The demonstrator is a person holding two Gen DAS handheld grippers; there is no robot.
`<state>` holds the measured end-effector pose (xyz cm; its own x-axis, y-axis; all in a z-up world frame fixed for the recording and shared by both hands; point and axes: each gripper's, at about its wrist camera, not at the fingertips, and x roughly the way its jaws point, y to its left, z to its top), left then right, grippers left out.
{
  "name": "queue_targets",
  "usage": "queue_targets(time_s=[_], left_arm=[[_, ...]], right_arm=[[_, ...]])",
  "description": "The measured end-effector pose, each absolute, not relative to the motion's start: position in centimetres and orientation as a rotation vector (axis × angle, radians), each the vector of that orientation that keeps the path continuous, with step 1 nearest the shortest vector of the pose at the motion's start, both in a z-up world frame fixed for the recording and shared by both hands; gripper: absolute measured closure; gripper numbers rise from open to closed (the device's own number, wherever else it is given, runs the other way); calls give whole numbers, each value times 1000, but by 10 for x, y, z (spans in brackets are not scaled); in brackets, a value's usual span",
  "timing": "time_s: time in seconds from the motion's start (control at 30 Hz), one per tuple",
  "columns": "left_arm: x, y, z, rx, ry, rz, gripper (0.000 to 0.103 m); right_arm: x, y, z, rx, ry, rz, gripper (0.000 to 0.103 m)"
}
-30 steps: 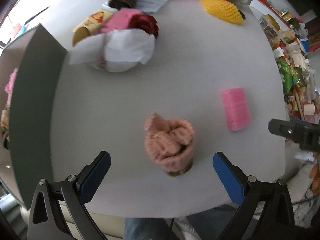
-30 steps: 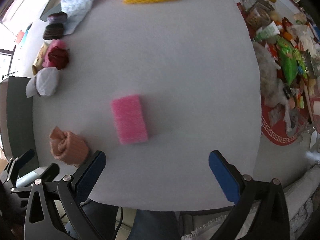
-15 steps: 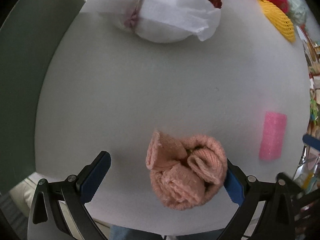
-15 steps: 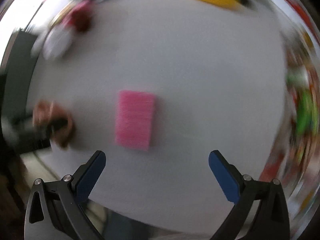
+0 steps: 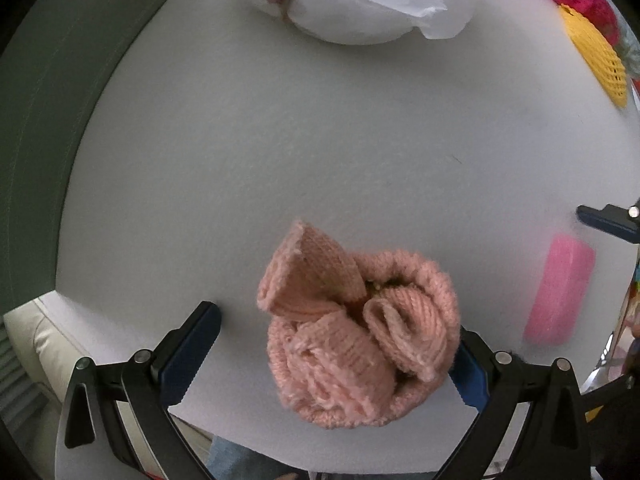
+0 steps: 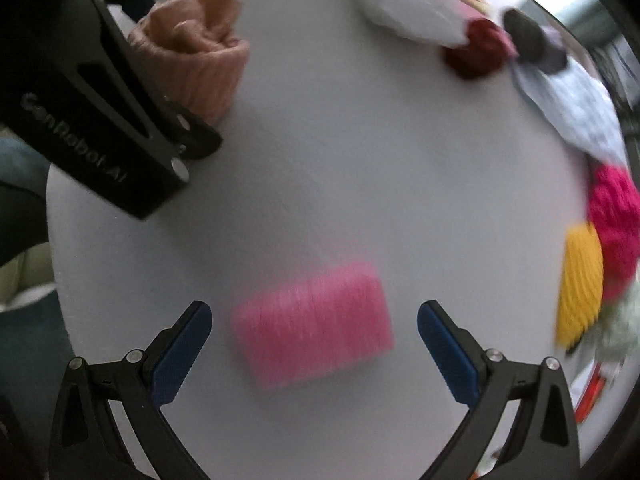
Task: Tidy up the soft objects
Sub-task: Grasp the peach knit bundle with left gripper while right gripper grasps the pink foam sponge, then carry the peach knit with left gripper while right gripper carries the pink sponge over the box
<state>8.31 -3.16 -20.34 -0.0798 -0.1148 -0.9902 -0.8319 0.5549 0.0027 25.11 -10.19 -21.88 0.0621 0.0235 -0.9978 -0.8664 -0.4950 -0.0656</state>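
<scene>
A peach knitted bundle (image 5: pixel 360 340) sits on the white table (image 5: pixel 280 160) between the open fingers of my left gripper (image 5: pixel 332 356), nearer the right finger. It also shows in the right wrist view (image 6: pixel 192 64), with the left gripper body (image 6: pixel 120 132) beside it. A pink foam block (image 6: pixel 312 328) lies between the open fingers of my right gripper (image 6: pixel 316 344); it shows in the left wrist view (image 5: pixel 560 292) too.
A white wrapped bundle (image 5: pixel 360 0), a dark red knit (image 6: pixel 476 48), a pale patterned cloth (image 6: pixel 576 108), a magenta knit (image 6: pixel 616 216) and a yellow foam net (image 6: pixel 580 280) line the table's far side. A dark green panel (image 5: pixel 48 120) stands at the left.
My left gripper has moved down around the peach bundle. My right gripper has swung and closed in on the pink foam block, which now lies between its fingers.
</scene>
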Motion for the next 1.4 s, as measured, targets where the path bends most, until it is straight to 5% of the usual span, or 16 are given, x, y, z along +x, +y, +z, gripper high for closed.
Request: queue_targets(time_s=[0.37,0.47,0.53,0.6,0.97,1.4], left_arm=[[42,-5,-202,-970,1580,780,1],[39,-6,-195,-956,1578,765,19],[41,-10,-190,-909,1591,730,34],[41,-11,-185,-868,1602,685,56],[36,-10,-123,-666,1539,624,56],[13,26,3,-478,1292,759,56]], right_arm=[[255,-99,-220,-1608,930,1544,0],[254,-98,-218,-1618,957,1518,7],[251,-93,-207,-1588,961,1518,27],[259,-95,-206,-1539,1051,1466,28],[307,-125,-168,-1003,1439,1117,28],[310,-99,-104,-644,1508,1082,27]])
